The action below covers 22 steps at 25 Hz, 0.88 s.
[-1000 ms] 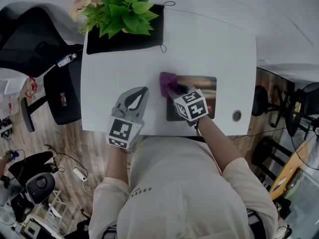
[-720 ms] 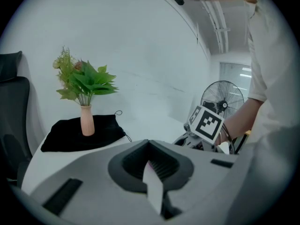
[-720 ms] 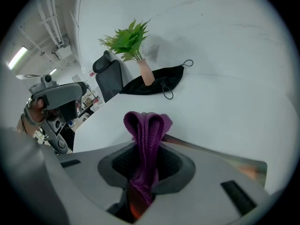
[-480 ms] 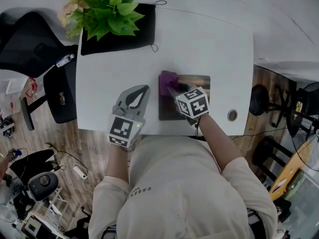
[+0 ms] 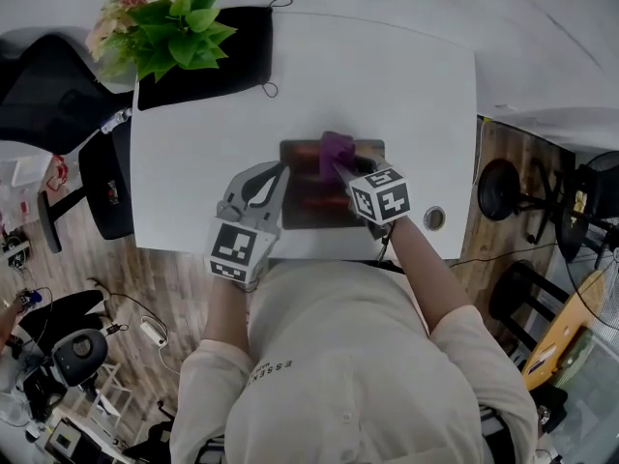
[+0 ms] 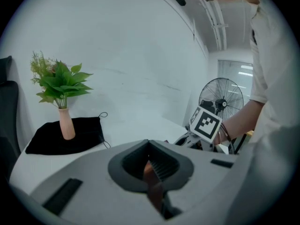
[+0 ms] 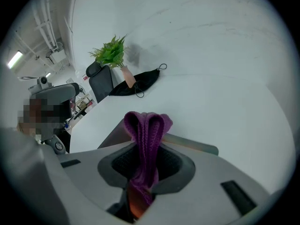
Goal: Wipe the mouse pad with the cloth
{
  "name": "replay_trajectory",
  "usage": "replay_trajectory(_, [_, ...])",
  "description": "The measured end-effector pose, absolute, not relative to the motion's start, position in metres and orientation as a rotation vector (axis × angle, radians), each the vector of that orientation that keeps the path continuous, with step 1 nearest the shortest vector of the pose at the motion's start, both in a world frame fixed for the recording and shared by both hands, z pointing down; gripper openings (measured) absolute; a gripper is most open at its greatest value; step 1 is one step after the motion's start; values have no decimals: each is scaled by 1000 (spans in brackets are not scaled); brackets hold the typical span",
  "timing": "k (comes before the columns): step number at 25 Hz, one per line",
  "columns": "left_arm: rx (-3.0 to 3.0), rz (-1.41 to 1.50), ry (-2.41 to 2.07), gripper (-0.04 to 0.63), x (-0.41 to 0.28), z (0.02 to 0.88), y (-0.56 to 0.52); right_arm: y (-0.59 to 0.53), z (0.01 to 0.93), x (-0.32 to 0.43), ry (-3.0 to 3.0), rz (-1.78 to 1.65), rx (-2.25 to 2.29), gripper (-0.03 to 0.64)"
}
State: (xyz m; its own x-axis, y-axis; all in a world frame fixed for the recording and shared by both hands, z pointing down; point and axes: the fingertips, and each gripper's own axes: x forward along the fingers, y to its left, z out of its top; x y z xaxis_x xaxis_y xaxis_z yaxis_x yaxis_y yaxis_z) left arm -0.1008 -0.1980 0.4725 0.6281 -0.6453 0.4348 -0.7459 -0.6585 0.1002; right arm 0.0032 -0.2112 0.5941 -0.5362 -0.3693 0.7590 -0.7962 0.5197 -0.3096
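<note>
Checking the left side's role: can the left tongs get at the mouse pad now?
Likely yes: the left tongs, shut, lie with tips beside the left edge of the mouse pad, nothing between; the cloth in the right tongs sits farther right.

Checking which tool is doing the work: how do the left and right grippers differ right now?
The right gripper is shut on the purple knitted cloth; the left gripper is shut on nothing. The right one is over the dark rectangular mouse pad; the left is over the white table by the pad's left edge. Both carry marker cubes.
</note>
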Motion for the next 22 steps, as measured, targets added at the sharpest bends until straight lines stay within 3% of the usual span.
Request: replay_trajectory(22, [2601, 583, -1193, 2, -16, 460, -158, -202, 596, 140, -2048, 915, 1097, 94])
